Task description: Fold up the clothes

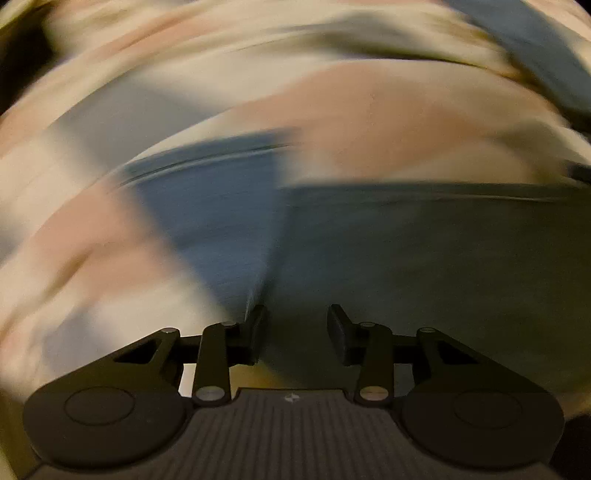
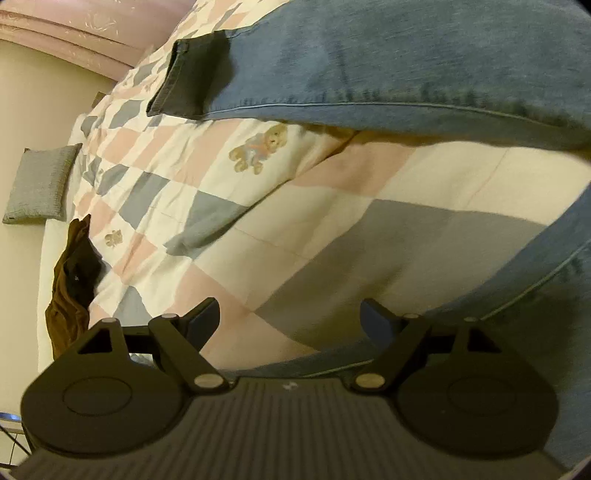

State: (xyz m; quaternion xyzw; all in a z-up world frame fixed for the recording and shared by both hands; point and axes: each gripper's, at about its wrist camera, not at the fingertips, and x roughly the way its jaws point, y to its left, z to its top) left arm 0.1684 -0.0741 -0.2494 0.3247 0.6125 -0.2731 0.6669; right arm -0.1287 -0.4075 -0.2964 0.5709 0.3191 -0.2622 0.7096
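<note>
Left wrist view is heavily blurred. Its far left and far field are filled by a patchwork quilt (image 1: 369, 122) of cream, pink and grey-blue squares. Near the middle, blue denim jeans (image 1: 406, 251) spread from the centre across to the right, lying on the quilt. The left gripper (image 1: 297, 325) sits at the near edge with its jaws a moderate way apart; the left finger (image 1: 256, 332) seems to touch the denim fold line, but nothing is pinched between the two that can be made out.

Right wrist view is sharp. At the far left a grey cushion (image 2: 40, 184) lies by a pale wall, and below it a brown garment (image 2: 72, 280) is bunched at the bed's edge. A pink padded headboard (image 2: 92, 29) runs along the far left top. The quilt (image 2: 258, 221), printed with small teddy bears, covers the middle. The right gripper (image 2: 290, 319) is at the near edge, jaws spread wide and empty, above the quilt. To the right, the jeans (image 2: 406, 62) span the far side with a dark cuff at their left end, and more denim curves down the near right edge.
</note>
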